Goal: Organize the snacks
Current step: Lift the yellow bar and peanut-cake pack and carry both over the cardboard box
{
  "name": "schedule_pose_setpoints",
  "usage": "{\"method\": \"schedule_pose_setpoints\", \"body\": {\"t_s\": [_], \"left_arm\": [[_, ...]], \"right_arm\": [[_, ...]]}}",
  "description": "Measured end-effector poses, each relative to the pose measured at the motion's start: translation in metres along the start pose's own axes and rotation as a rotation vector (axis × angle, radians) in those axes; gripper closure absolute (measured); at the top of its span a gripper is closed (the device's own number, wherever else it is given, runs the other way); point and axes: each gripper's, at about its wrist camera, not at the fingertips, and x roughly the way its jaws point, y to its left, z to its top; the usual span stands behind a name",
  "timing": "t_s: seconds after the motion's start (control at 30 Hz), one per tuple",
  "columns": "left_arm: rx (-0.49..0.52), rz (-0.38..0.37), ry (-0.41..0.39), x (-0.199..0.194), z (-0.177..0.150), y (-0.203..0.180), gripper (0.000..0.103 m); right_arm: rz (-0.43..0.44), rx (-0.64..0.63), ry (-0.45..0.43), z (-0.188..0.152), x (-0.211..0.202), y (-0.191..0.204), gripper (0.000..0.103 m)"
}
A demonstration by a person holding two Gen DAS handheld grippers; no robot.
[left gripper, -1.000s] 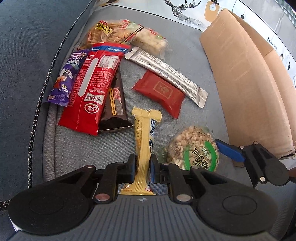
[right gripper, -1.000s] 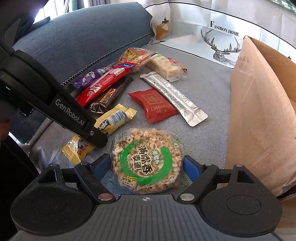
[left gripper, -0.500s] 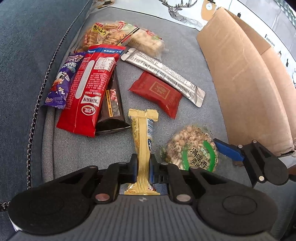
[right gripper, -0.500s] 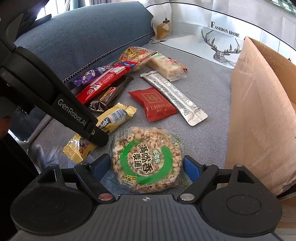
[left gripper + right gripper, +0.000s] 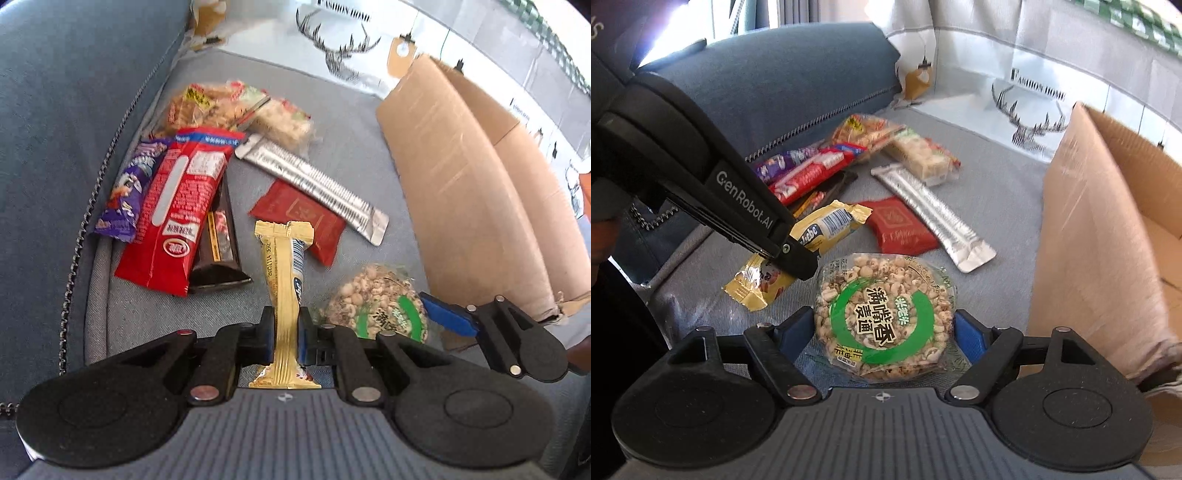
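In the left wrist view, the left gripper (image 5: 286, 338) is clamped on a yellow snack bar (image 5: 284, 291), whose far end points out over the grey sofa seat (image 5: 351, 166). To its left lie a dark brown packet (image 5: 219, 254), a long red packet (image 5: 177, 214) and a purple packet (image 5: 127, 195); beyond it sit a small red sachet (image 5: 299, 214) and a silver stick pack (image 5: 314, 188), with two clear bags of crackers (image 5: 236, 110) at the far end. A round puffed-grain cake (image 5: 380, 306) lies near right, and the cardboard box (image 5: 465, 177) stands along the right. In the right wrist view, the right gripper (image 5: 882, 330) has its blue pads touching either side of the round puffed-grain cake (image 5: 886, 317), gripping it over the seat. The left gripper's black arm (image 5: 701, 177) crosses from the left, covering the middle of the yellow snack bar (image 5: 827, 229). The box wall (image 5: 1089, 229) rises just to the right.
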Motion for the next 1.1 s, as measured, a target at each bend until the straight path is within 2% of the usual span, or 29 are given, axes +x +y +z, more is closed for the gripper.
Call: {"method": "schedule_pose_setpoints", "body": {"t_s": [0.13, 0.37, 0.6, 0.77, 1.1], "left_arm": [[-0.008, -0.014, -0.066, -0.015, -0.005, 0.002, 0.091], [-0.012, -0.05, -0.235, -0.048, -0.017, 0.004, 0.091], [-0.025, -0.071, -0.344, -0.068, -0.024, 0.004, 0.091], [-0.036, -0.093, -0.379, -0.072, -0.022, 0.004, 0.091], [-0.015, -0.113, -0.384, -0.072, -0.016, -0.007, 0.091]], "right_arm": [[-0.018, -0.01, -0.038, -0.002, -0.012, 0.002, 0.021], [-0.021, -0.06, -0.135, -0.007, -0.034, 0.007, 0.021], [0.001, -0.049, -0.226, -0.004, -0.057, -0.001, 0.021], [-0.007, -0.002, -0.272, 0.0, -0.07, -0.015, 0.021], [-0.003, 0.111, -0.341, 0.005, -0.09, -0.046, 0.021]]}}
